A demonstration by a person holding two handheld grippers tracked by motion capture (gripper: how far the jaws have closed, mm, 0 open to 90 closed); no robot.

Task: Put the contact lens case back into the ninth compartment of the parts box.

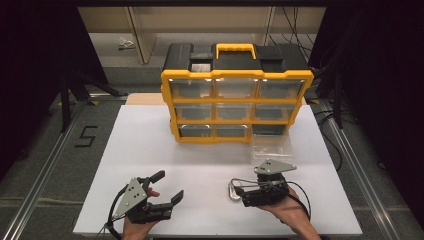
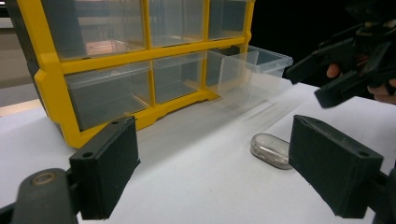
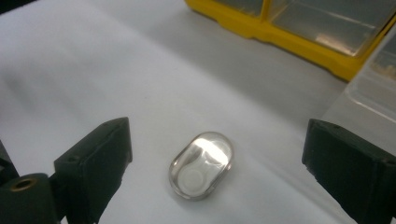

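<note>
A small clear oval case (image 3: pixel 201 165) lies on the white table (image 1: pixel 150 150) between the spread jaws of the right gripper (image 3: pixel 215 172), untouched; the left gripper (image 1: pixel 170 186) hangs released nearby; behind, a yellow drawer cabinet (image 1: pixel 235 105), one clear drawer (image 1: pixel 271 146) pulled out.

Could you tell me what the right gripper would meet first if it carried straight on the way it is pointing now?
Probably the small clear oval piece: it lies on the white table between the right gripper's open jaws, just ahead.
</note>
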